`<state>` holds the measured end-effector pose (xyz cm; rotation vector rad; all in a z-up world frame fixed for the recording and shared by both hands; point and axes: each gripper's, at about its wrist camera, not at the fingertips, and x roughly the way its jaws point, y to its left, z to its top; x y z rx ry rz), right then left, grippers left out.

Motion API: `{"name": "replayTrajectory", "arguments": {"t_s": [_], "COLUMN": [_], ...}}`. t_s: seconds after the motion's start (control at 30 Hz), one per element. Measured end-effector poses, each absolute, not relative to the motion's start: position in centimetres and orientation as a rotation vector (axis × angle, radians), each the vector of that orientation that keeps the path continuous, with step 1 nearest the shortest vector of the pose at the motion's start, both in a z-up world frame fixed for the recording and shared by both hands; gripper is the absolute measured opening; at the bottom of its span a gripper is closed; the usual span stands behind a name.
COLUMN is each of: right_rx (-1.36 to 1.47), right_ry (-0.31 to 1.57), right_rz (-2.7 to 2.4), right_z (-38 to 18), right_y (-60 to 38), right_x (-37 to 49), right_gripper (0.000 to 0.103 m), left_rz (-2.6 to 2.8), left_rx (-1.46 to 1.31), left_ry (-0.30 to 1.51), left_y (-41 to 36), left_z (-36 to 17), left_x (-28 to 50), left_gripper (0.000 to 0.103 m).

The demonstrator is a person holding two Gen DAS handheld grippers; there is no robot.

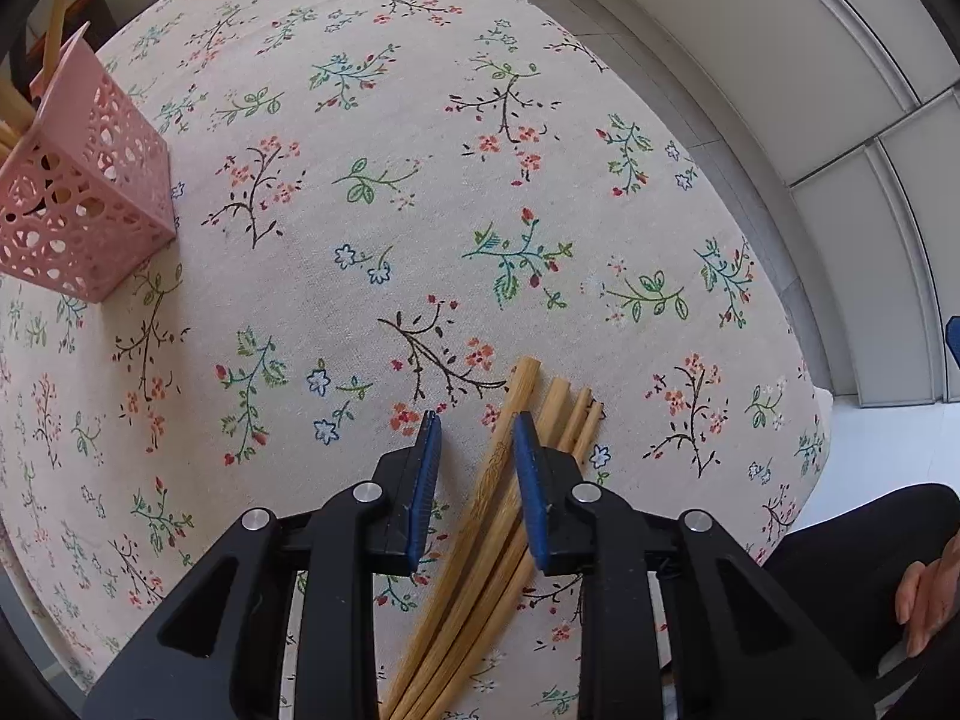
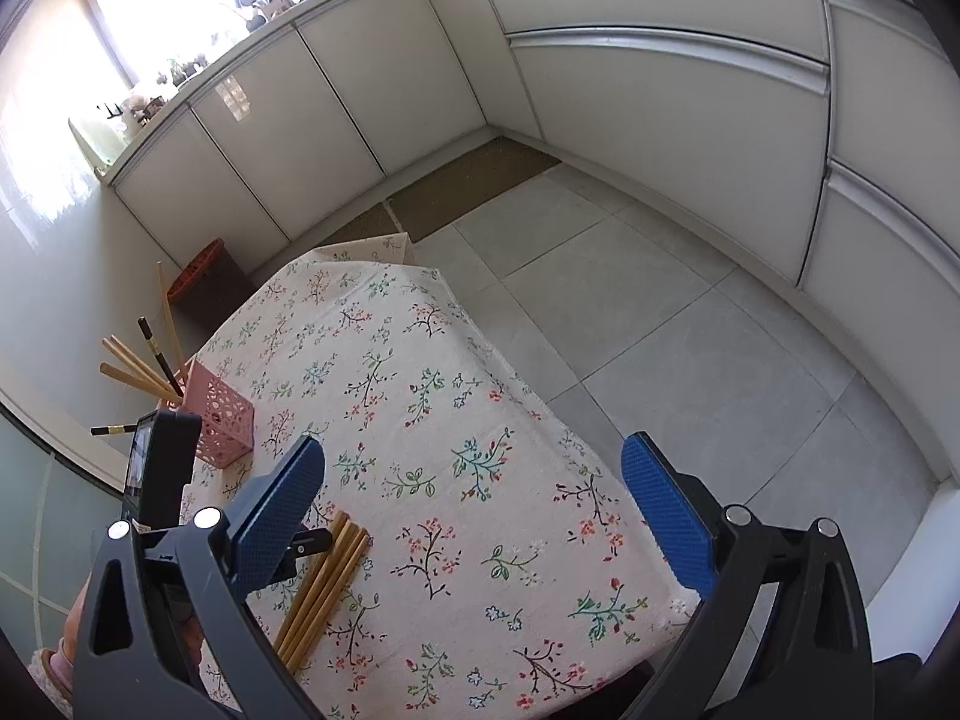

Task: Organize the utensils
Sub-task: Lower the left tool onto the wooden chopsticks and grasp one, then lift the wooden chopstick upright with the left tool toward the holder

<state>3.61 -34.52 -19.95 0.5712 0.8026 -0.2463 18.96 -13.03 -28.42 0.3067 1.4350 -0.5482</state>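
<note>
Down on the floral worktop [image 1: 372,120], the left tool [image 1: 474,450] straddled one bamboo chopstick [image 1: 510,420] of the loose bundle, pads narrowed but not yet pressing it. Meanwhile the right tool [image 2: 474,498] hung wide open and empty above the cloth. A pink lattice holder [image 1: 90,192] stood well apart, chopsticks inside.

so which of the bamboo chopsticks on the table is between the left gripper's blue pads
The leftmost bamboo chopstick, the thickest one with the engraved pattern. It runs between the left gripper pads; the other three thinner sticks lie outside, right of the right pad.
</note>
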Motion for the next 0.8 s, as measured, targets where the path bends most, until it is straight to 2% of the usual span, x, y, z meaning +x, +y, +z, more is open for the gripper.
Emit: {"name": "replayTrajectory", "arguments": {"t_s": [0.2, 0.27, 0.4, 0.43, 0.5, 0.53, 0.67, 0.73, 0.8], "right_rx": [0.623, 0.675, 0.792, 0.810, 0.827, 0.832, 0.851, 0.864, 0.875], "right_ry": [0.851, 0.891, 1.017, 1.040, 1.071, 1.090, 1.144, 1.168, 1.179], "right_rz": [-0.194, -0.158, -0.052, -0.030, 0.026, 0.059, 0.146, 0.161, 0.157], "right_z": [-20.6, -21.2, -23.4, -23.9, -24.6, -24.9, -26.5, -27.7, -28.5], "right_y": [-33.9, -33.2, -30.4, -29.5, -27.6, -26.5, -23.5, -22.6, -22.1], "right_x": [4.5, 5.3, 7.9, 8.5, 9.7, 10.3, 11.7, 12.2, 12.5], "right_gripper": [0.096, 0.096, 0.096, 0.094, 0.085, 0.077, 0.061, 0.055, 0.054], "left_rz": [-0.551, -0.547, -0.512, -0.500, -0.477, -0.469, -0.444, -0.447, -0.444], "left_rx": [0.465, 0.460, 0.412, 0.399, 0.365, 0.354, 0.302, 0.281, 0.267], "left_ry": [1.361, 1.345, 1.323, 1.319, 1.304, 1.296, 1.257, 1.238, 1.226], "left_y": [-15.1, -14.8, -11.6, -10.5, -8.3, -7.4, -4.4, -3.3, -2.8], "left_z": [-29.3, -29.3, -28.8, -28.5, -27.7, -27.3, -25.2, -24.4, -23.9], "left_x": [17.7, 17.7, 18.3, 18.3, 18.3, 18.3, 18.0, 17.8, 17.2], "left_gripper": [0.020, 0.009, 0.006, 0.006, 0.006, 0.006, 0.006, 0.006, 0.006]}}
